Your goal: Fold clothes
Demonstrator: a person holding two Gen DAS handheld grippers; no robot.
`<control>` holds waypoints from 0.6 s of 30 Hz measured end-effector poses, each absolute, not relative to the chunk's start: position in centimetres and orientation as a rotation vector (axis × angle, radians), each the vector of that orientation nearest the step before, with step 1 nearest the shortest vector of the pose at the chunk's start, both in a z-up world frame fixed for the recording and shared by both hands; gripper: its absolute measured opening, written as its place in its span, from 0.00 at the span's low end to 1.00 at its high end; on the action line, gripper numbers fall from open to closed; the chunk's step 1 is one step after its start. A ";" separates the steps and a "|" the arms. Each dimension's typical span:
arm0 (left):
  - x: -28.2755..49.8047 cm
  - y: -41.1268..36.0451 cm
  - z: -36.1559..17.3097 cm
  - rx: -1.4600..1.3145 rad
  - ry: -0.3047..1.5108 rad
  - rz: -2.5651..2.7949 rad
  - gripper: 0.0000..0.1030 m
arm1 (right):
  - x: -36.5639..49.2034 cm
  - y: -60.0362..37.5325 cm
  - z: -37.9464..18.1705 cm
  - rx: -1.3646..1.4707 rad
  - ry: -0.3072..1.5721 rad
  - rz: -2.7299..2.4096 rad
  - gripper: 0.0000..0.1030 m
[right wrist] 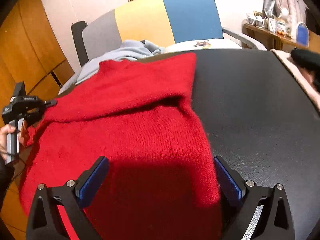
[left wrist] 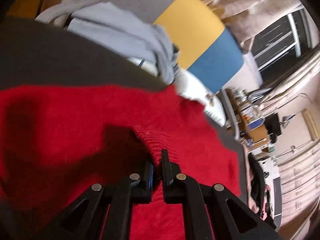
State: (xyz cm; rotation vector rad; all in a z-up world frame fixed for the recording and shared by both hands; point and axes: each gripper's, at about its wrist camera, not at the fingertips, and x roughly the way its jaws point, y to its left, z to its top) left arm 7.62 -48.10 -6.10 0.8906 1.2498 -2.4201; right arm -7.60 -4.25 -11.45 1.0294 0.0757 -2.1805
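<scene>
I have the red knitted sweater lying on the dark desk, spread over its left part and reaching past the left edge, with a fold of it doubled over across the top so a thick ridge runs from left to right. Its right border lies on the bare desk surface.

My right tongs hang just above the near part of the sweater, spread wide, the blue pads standing on either side of the knit with nothing pinched between them. The right pad sits about over the sweater's right border.

My left tongs are pressed together; in the left wrist view the narrow gap between the fingers shows only shadow and red knit, and I cannot tell whether a pinch of the fabric is caught in it. In the right wrist view the tips meet the sweater's far left edge, and the hand holding that tool is visible at the frame's border.

Beyond the desk's far edge lies a pale grey-blue garment, bunched up against a chair back in grey, yellow and blue panels. A wooden shelf with small items stands at the right, and a pinkish cloth lies at the desk's right edge.
</scene>
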 end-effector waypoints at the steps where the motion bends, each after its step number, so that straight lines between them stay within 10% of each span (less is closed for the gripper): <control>1: 7.2 -48.0 -5.3 0.880 1.239 -2.449 0.05 | -7.8 -4.4 -11.0 1.013 0.054 -2.143 1.00; 18: 8.8 -47.8 -11.1 1.018 1.222 -2.302 0.05 | -16.9 -5.2 -13.5 1.067 -0.580 -2.019 1.00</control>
